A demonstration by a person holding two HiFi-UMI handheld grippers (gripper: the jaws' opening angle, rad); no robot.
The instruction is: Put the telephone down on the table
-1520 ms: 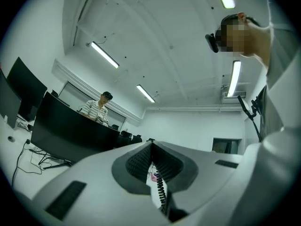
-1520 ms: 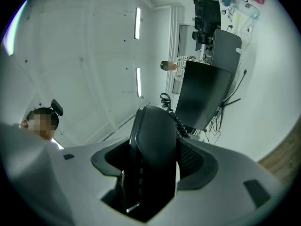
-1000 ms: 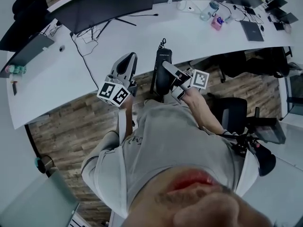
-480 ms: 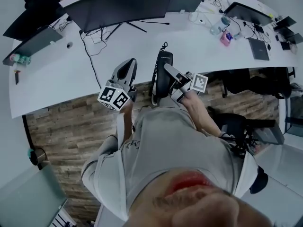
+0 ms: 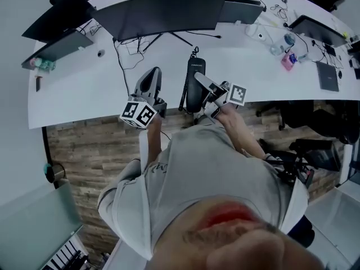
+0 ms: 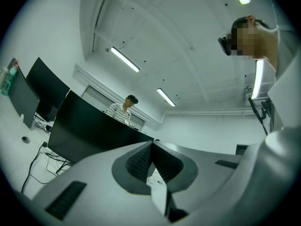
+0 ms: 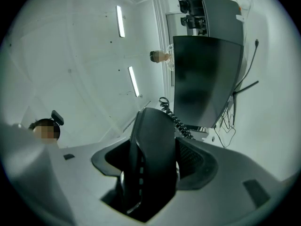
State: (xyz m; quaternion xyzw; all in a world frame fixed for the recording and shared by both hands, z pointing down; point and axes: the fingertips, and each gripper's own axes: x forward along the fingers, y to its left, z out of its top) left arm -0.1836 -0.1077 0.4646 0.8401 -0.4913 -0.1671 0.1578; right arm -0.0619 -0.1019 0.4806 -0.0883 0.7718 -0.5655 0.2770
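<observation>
Table (image 5: 73,94): white, spans upper frame. Telephone (image 5: 193,72): centre frame, over table's near edge. Right gripper (image 5: 200,82) is clamped across mid-handset, a sound hold. Likely rigid, smooth plastic, fairly light. Left gripper (image 5: 153,73): jaws together, empty, just left. Coiled cord (image 5: 183,93) may tug.

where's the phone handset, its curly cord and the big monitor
black telephone handset (image 5: 194,75): head view, upper part of its body
black coiled cord (image 7: 174,117): right gripper view, middle of the coil
wide black curved monitor (image 5: 163,13): head view, middle of its dark panel
</observation>
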